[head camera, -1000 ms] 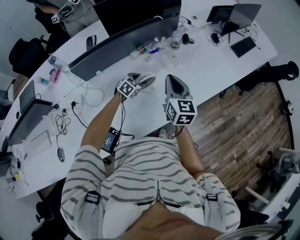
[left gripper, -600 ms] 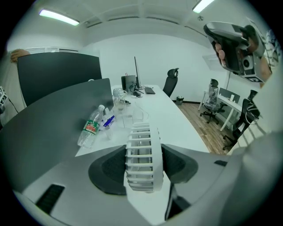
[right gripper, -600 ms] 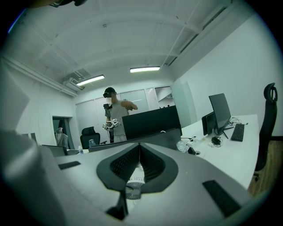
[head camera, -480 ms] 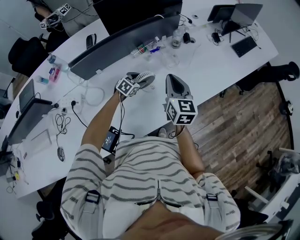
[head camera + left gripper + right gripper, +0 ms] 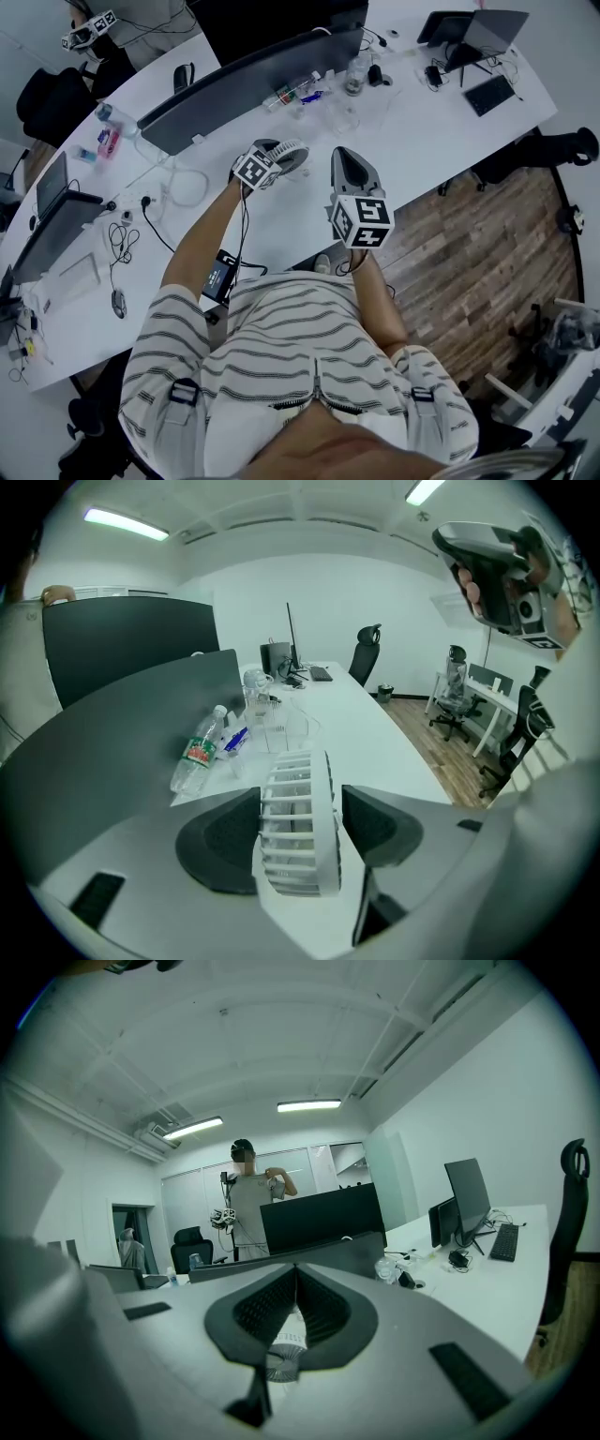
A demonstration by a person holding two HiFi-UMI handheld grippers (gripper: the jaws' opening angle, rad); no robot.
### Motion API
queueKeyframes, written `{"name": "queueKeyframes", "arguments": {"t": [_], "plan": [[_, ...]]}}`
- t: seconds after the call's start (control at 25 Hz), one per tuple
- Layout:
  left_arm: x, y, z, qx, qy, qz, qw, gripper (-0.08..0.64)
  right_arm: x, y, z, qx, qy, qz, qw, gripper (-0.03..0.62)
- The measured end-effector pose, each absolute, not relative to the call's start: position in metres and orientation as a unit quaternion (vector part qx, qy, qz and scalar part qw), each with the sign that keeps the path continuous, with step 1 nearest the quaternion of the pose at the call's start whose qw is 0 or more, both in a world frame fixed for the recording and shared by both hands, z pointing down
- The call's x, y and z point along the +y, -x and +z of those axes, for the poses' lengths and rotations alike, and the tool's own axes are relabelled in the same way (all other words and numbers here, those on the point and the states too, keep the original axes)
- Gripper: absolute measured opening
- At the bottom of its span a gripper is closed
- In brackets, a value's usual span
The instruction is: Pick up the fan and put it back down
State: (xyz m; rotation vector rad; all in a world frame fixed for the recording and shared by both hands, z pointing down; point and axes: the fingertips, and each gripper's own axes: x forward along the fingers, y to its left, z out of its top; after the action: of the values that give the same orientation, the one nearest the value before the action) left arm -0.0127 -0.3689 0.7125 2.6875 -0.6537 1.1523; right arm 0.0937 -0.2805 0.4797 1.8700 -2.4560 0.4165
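Spread wide, the jaws of the left gripper (image 5: 300,797) have just been opening, and the fan (image 5: 292,841) stands between them. A clear gap shows between the fan and the right-hand pad. The left-hand pad sits just beside the grille, and I cannot tell whether it touches. Pressed together at their tips, the jaws of the right gripper (image 5: 295,1272) pinch nothing.

One fan is in view: small and white, with a round ribbed grille and a smooth rim. From the left gripper view it is seen edge-on, upright, its slats stacked like rungs. It rests on the white desk (image 5: 380,738), which runs on ahead of the jaws.

One plastic bottle (image 5: 197,754) with a red and green label lies on its side, ahead and to the left of the left jaws, against a dark curved screen. Two grippers in all; the right one is held well above and to the right of the left jaws, apart from the fan
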Motion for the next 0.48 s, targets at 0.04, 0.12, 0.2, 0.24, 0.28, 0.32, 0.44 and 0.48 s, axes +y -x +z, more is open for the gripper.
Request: {"name": "queueKeyframes", "arguments": {"t": [0.04,0.12,0.2,0.24,0.28,0.32,0.44,0.48], "plan": [[-0.369,0.012,0.712,-0.218,-0.895,0.382,0.074,0.259,-0.280,-0.094,0.480,-0.788,-0.600,0.134,0.014,0.012],[-0.369,0.013,0.710,-0.224,-0.895,0.379,0.074,0.262,-0.278,-0.095,0.479,-0.788,-0.601,0.133,0.014,0.012],[-0.371,0.016,0.705,-0.236,-0.896,0.369,0.077,0.262,-0.277,-0.096,0.479,-0.787,-0.602,0.133,0.013,0.012],[-0.373,0.017,0.701,-0.243,-0.897,0.362,0.079,0.262,-0.277,-0.097,0.479,-0.787,-0.602,0.133,0.012,0.012],[-0.374,0.018,0.697,-0.249,-0.898,0.355,0.081,0.262,-0.277,-0.097,0.480,-0.787,-0.602,0.134,0.012,0.012],[-0.375,0.018,0.693,-0.252,-0.899,0.350,0.083,0.262,-0.278,-0.097,0.480,-0.787,-0.601,0.135,0.012,0.012],[-0.373,0.018,0.682,-0.259,-0.902,0.335,0.085,0.262,-0.278,-0.093,0.480,-0.790,-0.598,0.135,0.012,0.012],[-0.373,0.018,0.680,-0.261,-0.903,0.331,0.086,0.262,-0.278,-0.092,0.480,-0.791,-0.597,0.135,0.012,0.012]]}}
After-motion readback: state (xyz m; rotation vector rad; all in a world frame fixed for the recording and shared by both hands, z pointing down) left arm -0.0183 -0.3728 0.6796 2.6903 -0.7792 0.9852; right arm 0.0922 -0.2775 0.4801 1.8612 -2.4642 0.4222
